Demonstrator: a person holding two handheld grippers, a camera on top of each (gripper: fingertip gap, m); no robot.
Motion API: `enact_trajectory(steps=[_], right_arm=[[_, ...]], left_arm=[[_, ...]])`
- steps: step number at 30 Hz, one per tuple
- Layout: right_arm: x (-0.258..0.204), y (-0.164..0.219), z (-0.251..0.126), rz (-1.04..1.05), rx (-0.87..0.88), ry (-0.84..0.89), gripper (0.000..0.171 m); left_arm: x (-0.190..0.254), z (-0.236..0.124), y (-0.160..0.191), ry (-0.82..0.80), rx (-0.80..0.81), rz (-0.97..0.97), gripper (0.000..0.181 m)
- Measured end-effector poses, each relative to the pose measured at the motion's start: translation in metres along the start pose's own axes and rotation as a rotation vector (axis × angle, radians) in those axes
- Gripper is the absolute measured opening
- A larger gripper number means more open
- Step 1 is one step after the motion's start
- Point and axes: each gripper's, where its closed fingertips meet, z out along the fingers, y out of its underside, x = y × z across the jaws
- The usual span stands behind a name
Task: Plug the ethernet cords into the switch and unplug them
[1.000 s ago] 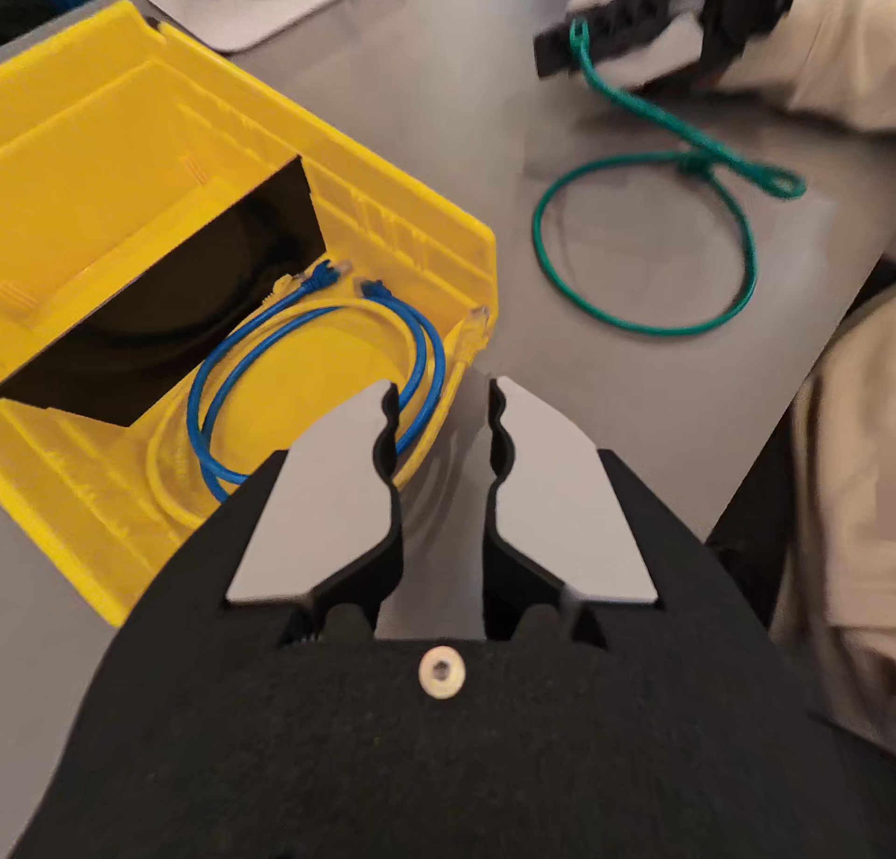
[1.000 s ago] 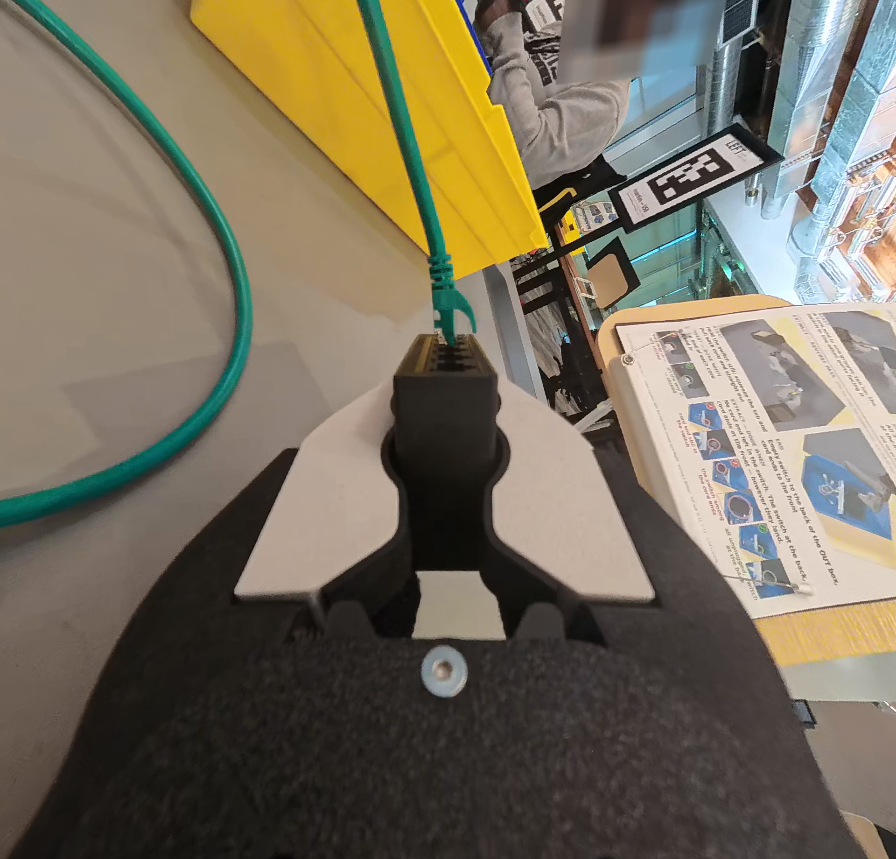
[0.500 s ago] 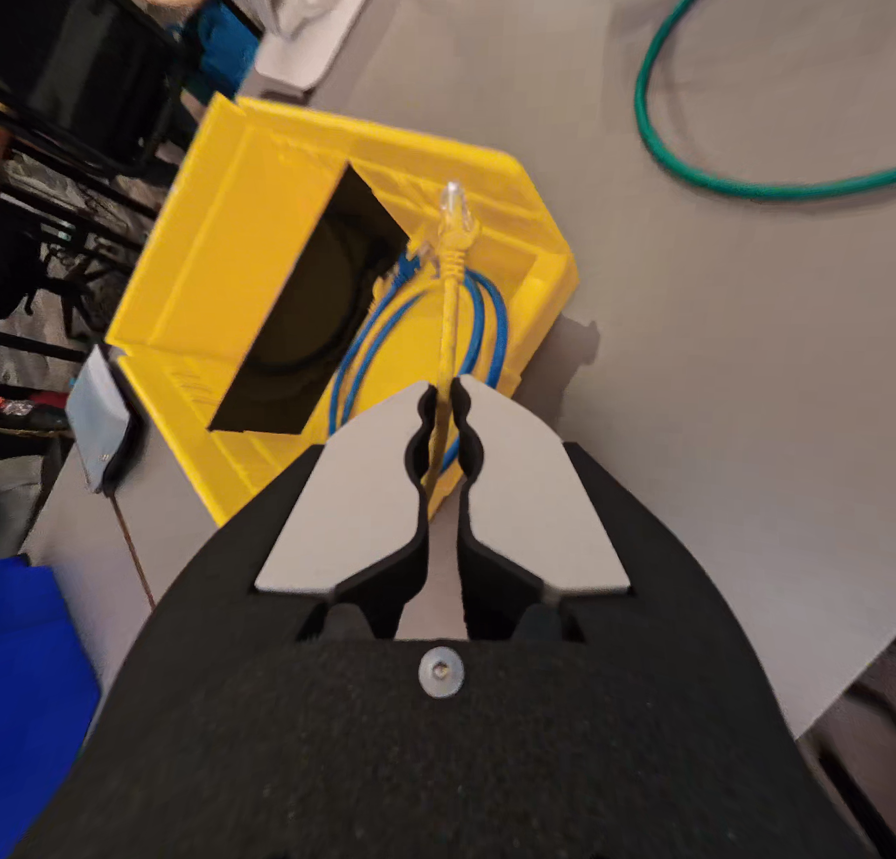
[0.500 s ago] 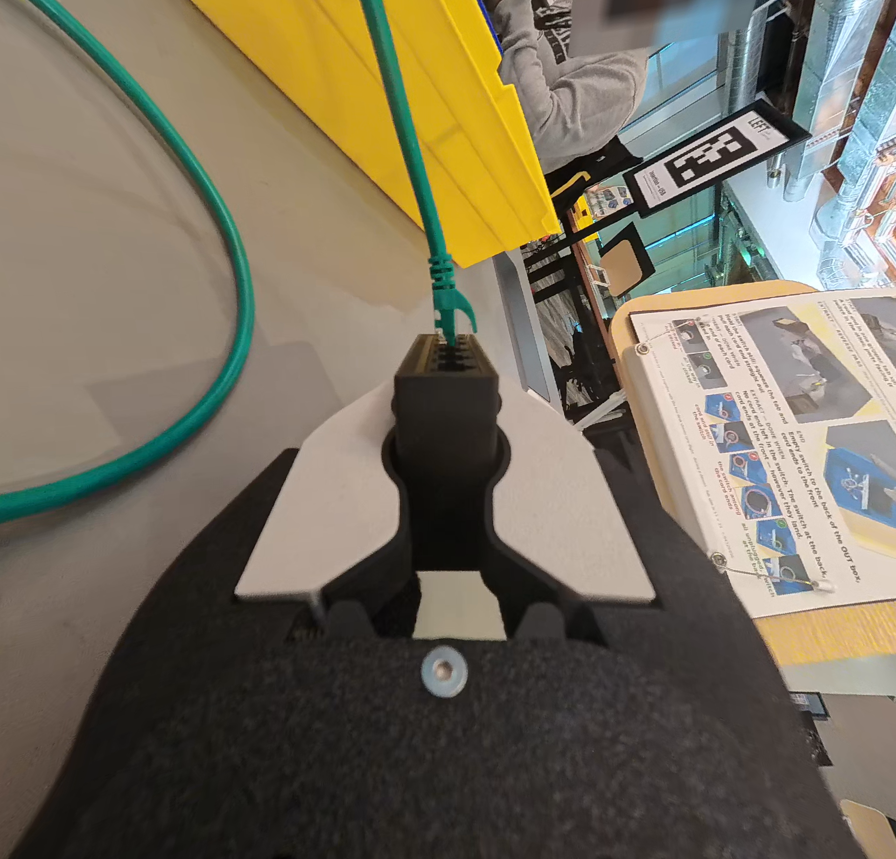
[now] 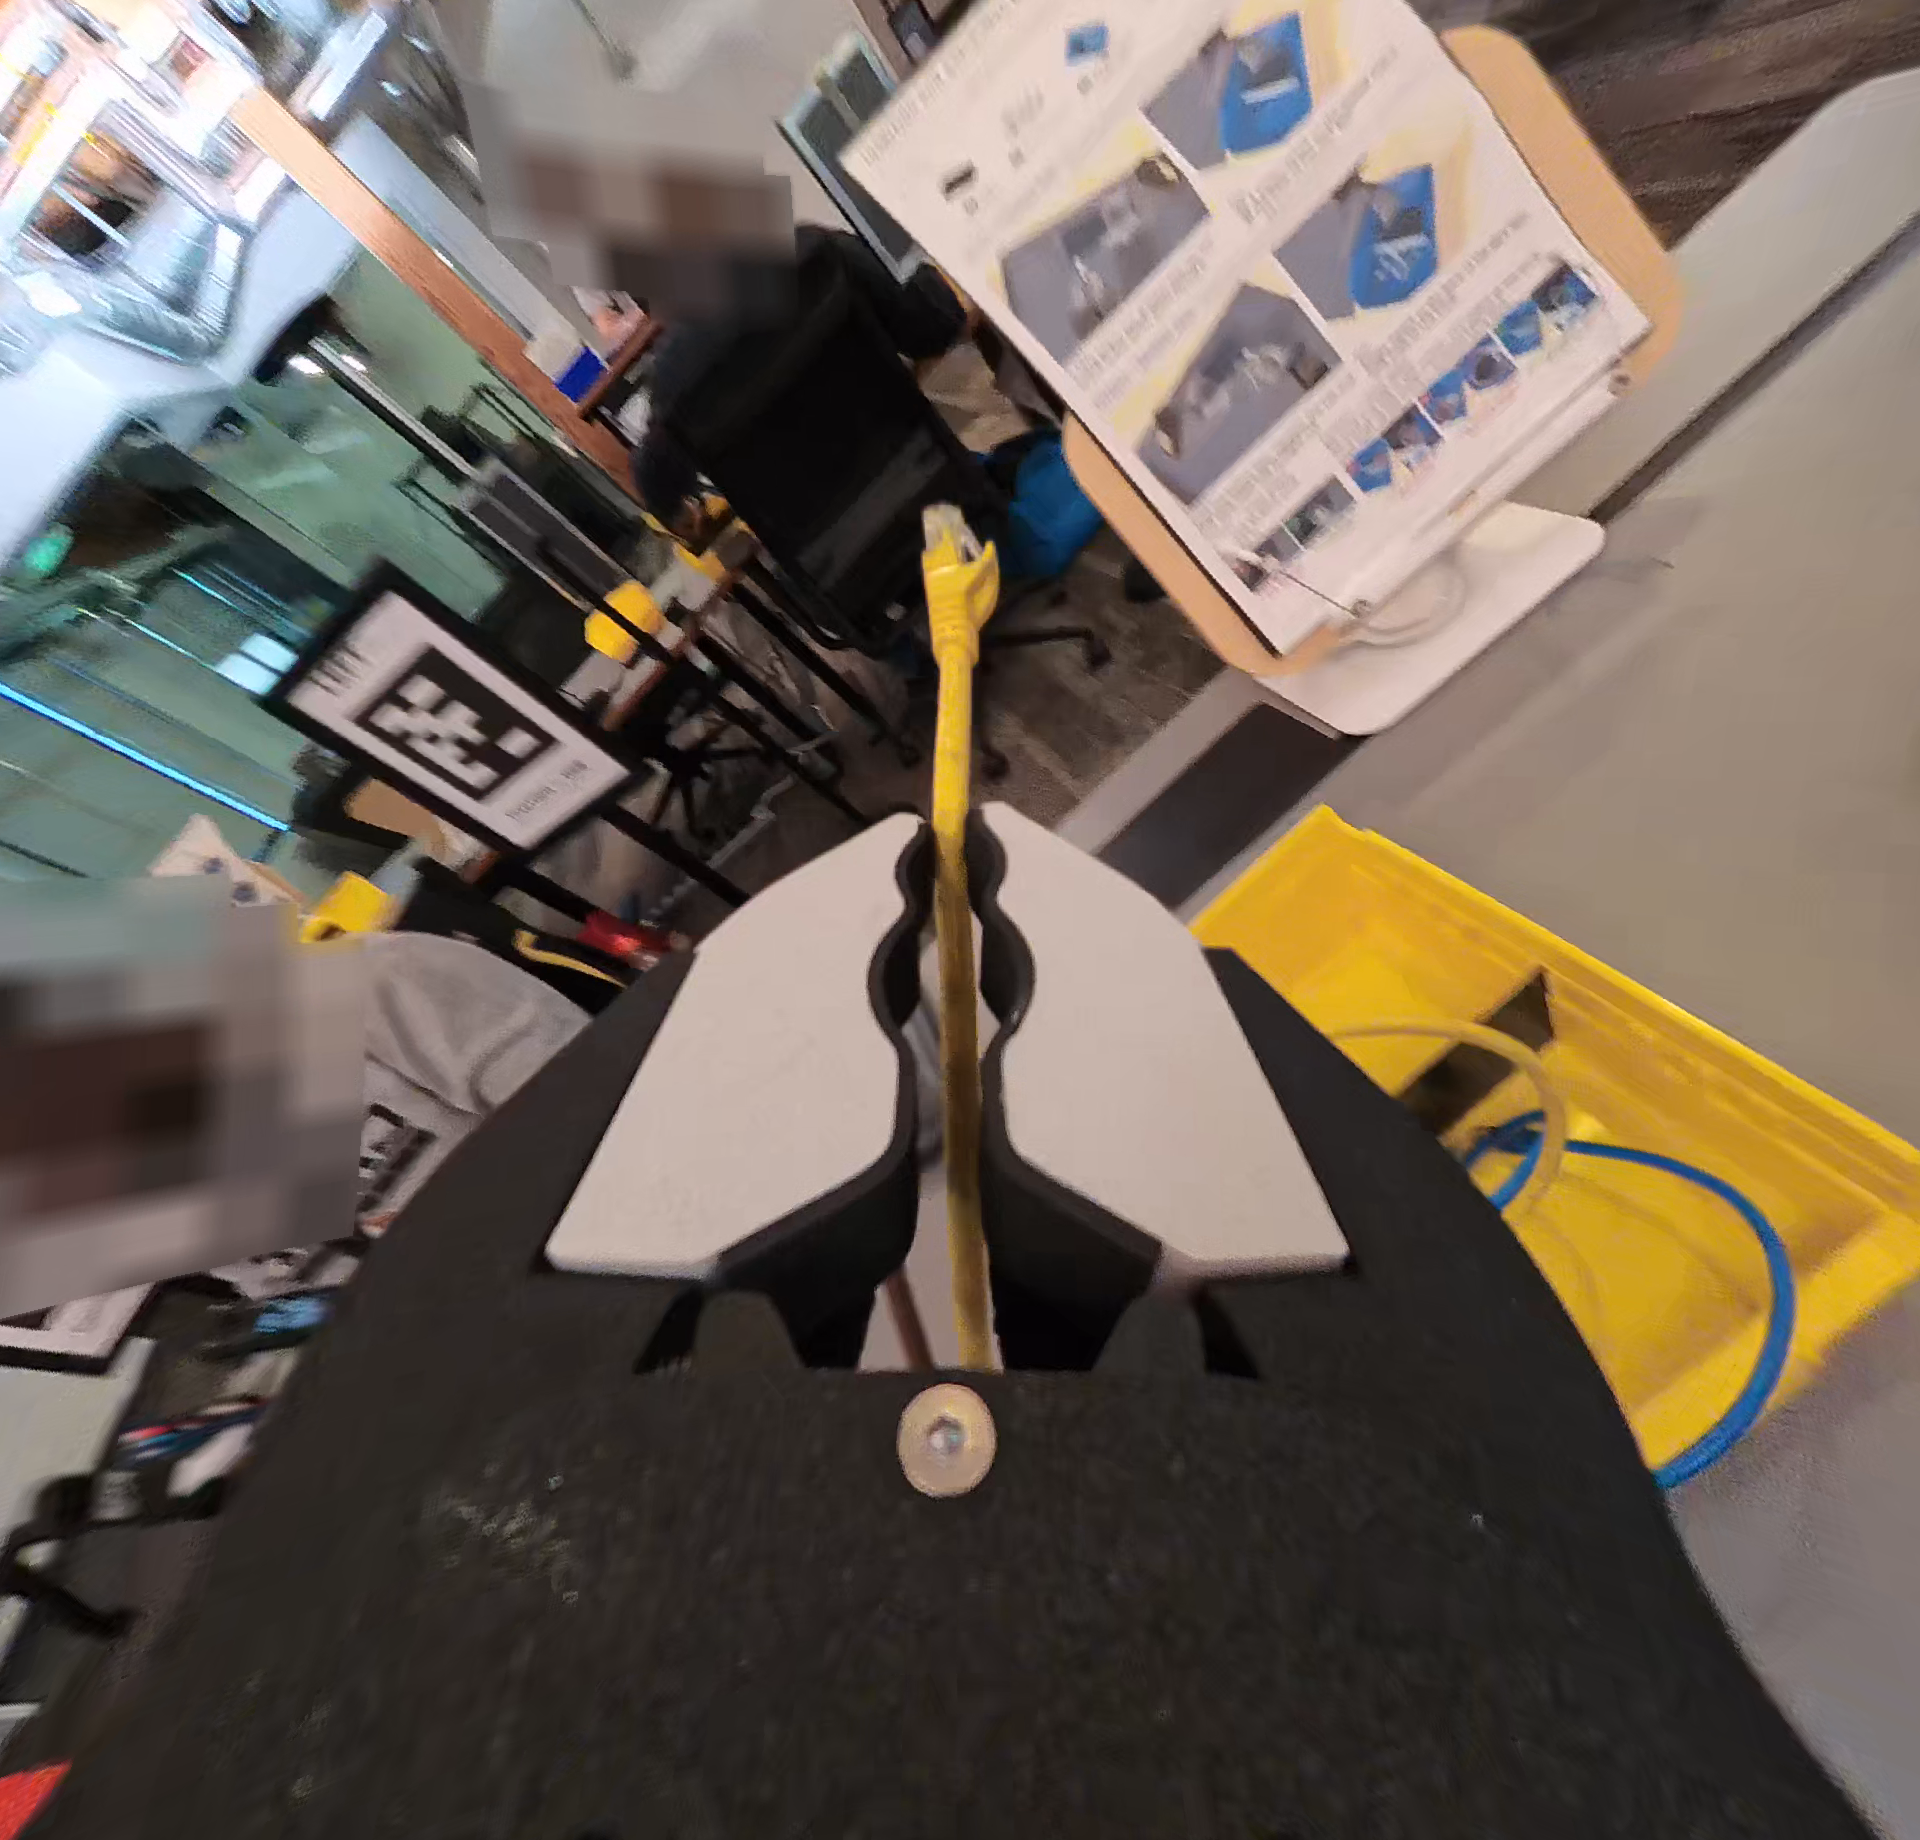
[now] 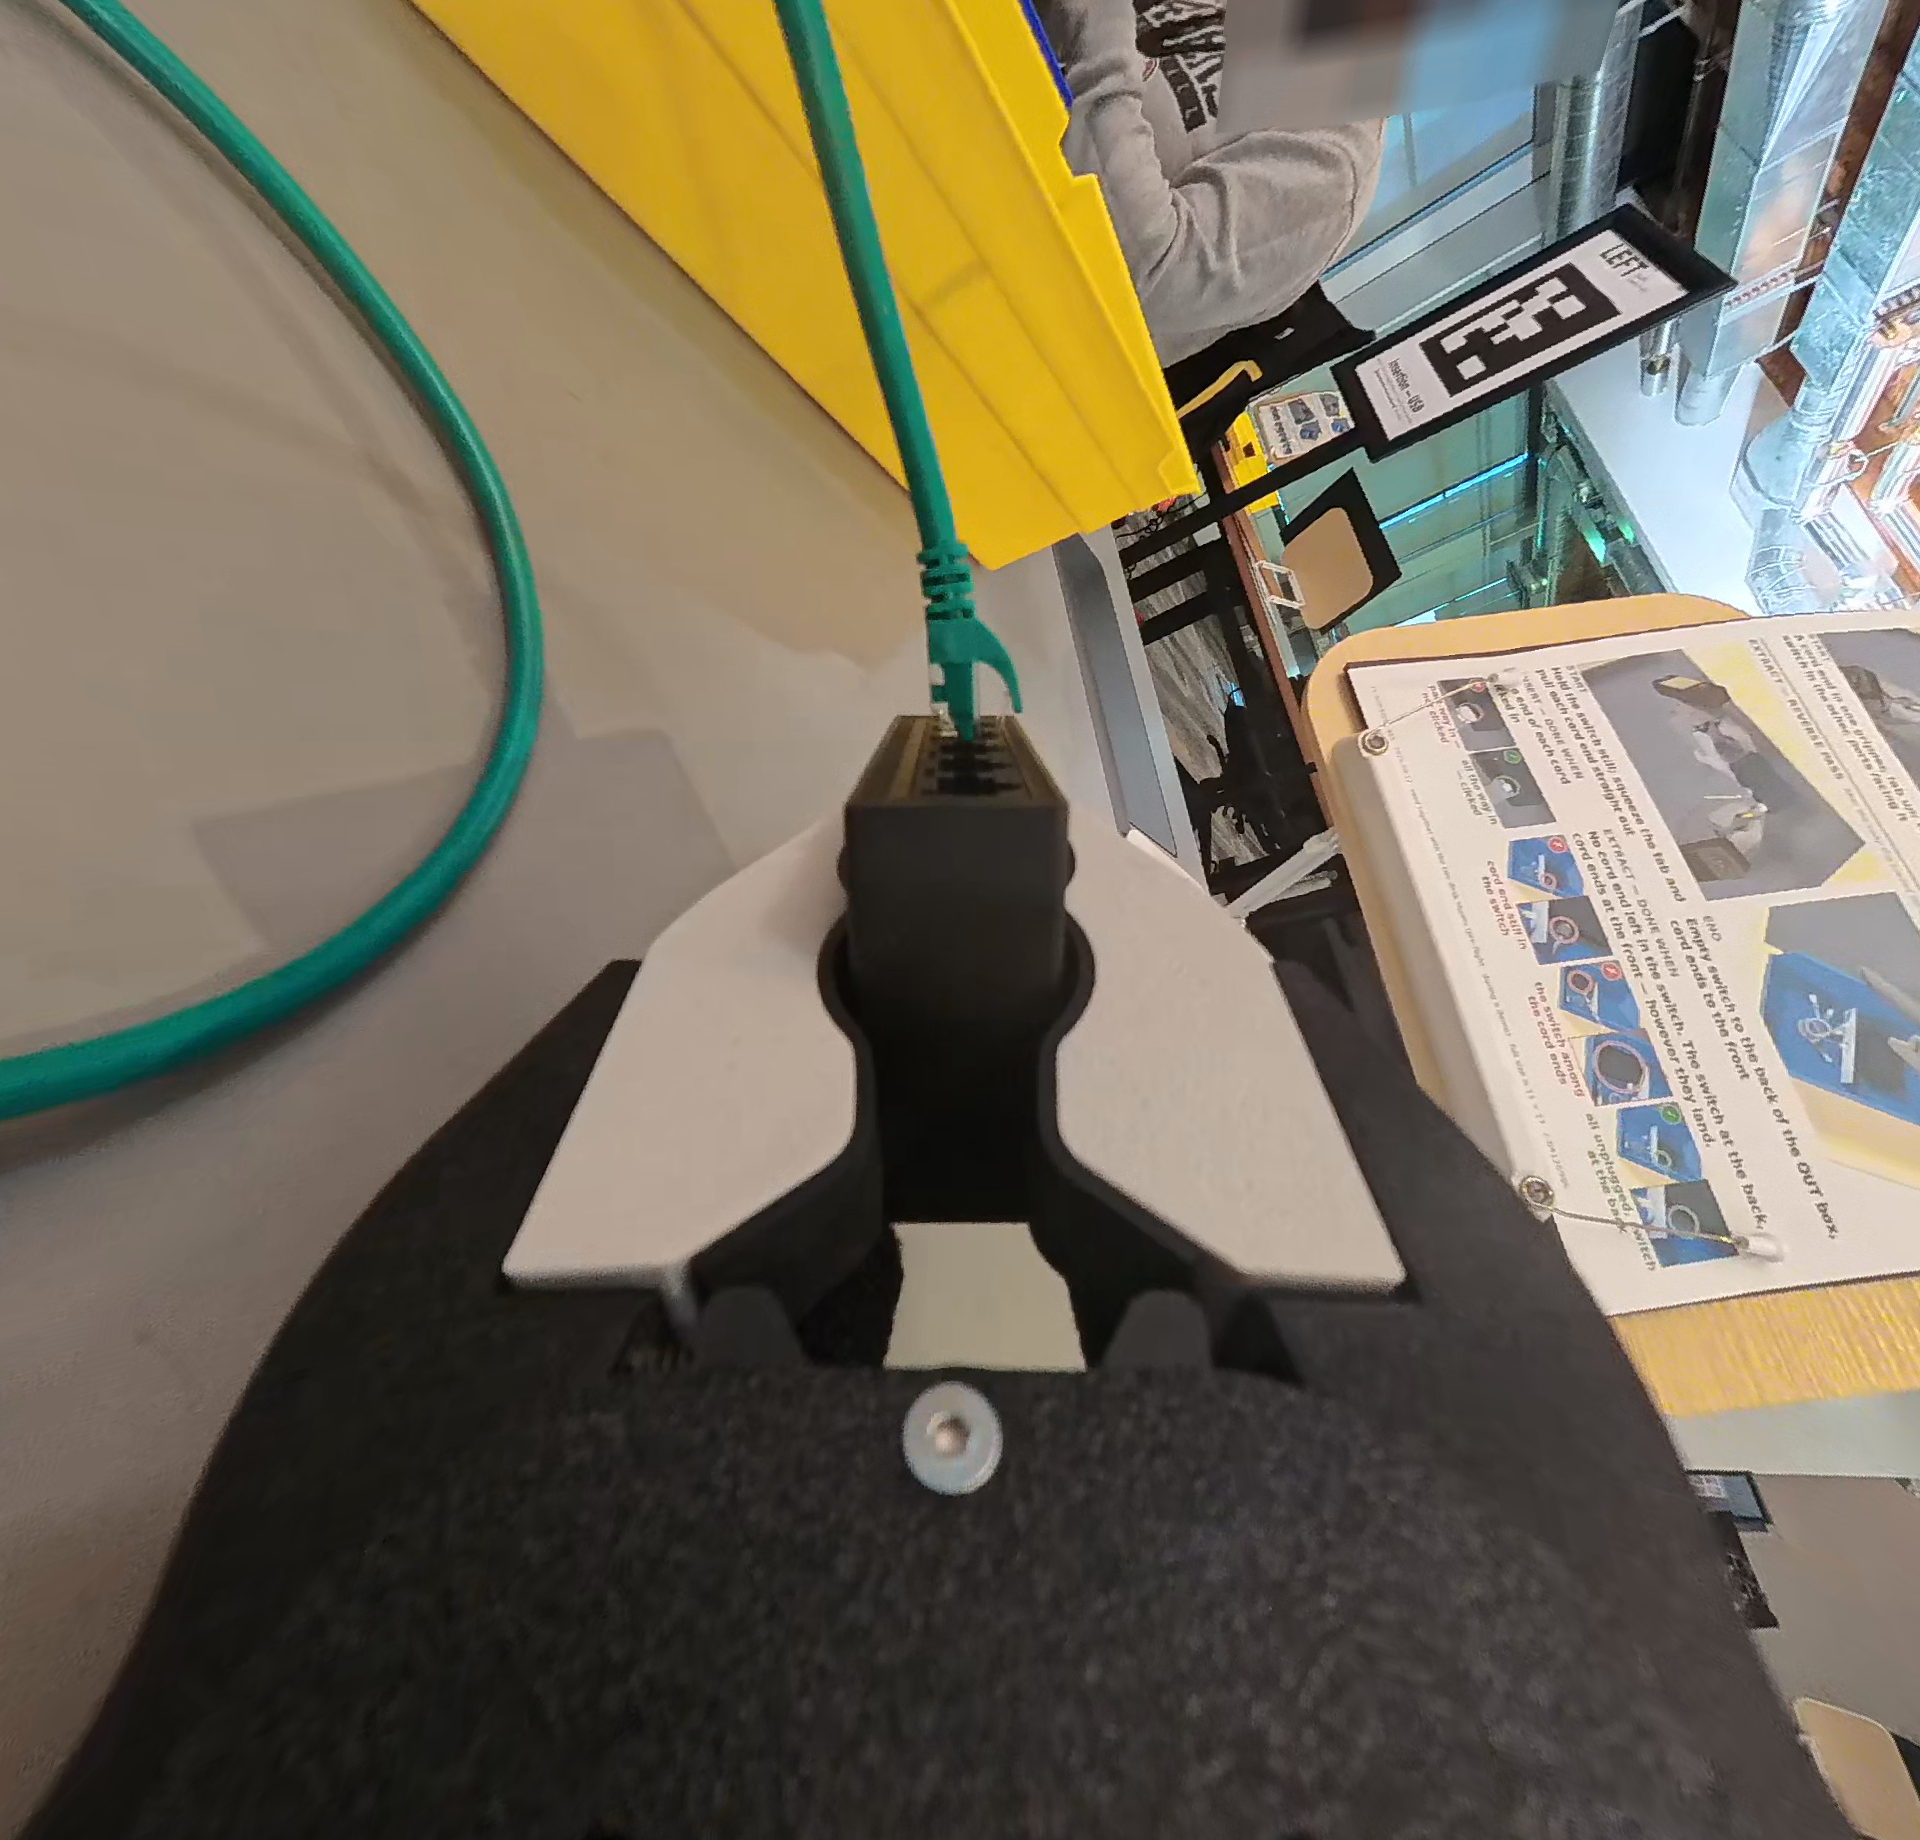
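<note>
The grey counter point(image 6: 260, 595) carries a yellow bin point(image 6: 790, 180), seen from both wrist views. In the left wrist view the bin point(image 5: 1621, 1042) holds a coiled blue cord point(image 5: 1756, 1260) and a pale loop of yellow cable. Behind the counter stands an instruction sheet point(image 6: 1662, 907) on a wooden board. A green ethernet cord point(image 6: 499, 564) lies in a wide loop on the counter, then runs across the bin's side down to the switch point(image 6: 956, 886) — its plug sits in one of the ports. The right gripper point(image 6: 956, 855) is clamped on the black switch, ports facing away. The left gripper point(image 5: 951, 855) is closed on a yellow ethernet cord point(image 5: 951, 751) — its plug sticks out past the fingertips, raised in the air.
</note>
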Motion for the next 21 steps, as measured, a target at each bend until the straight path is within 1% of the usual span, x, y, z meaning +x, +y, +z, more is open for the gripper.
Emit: enact_trajectory(steps=[1, 4, 7, 9, 12, 16, 19, 21], right_arm=[[0.000, 0.000, 0.000, 0.003, 0.001, 0.000, 0.030], [0.001, 0.000, 0.000, 0.010, 0.001, -0.002, 0.030], [0.000, 0.000, 0.000, 0.012, 0.005, -0.005, 0.030], [0.000, 0.000, 0.000, 0.013, 0.005, -0.007, 0.030], [0.001, 0.001, 0.000, 0.012, 0.000, 0.000, 0.030], [0.009, 0.005, -0.004, 0.010, -0.003, 0.032, 0.030], [0.021, 0.016, -0.011, -0.002, -0.019, 0.075, 0.030], [0.027, 0.020, -0.013, 0.001, -0.025, 0.098, 0.030]], left_arm=[[-0.009, -0.003, -0.017, -0.026, 0.011, 0.028, 0.005], [-0.026, -0.012, -0.060, -0.088, 0.043, 0.067, 0.005], [-0.024, -0.023, -0.093, -0.069, 0.084, 0.067, 0.005], [-0.006, -0.032, -0.112, 0.011, 0.132, 0.022, 0.005], [0.040, -0.045, -0.131, 0.151, 0.177, -0.039, 0.005], [0.123, -0.057, -0.132, 0.334, 0.139, -0.169, 0.005], [0.195, -0.054, -0.108, 0.491, 0.065, -0.287, 0.005], [0.242, -0.041, -0.079, 0.587, 0.002, -0.349, 0.005]])
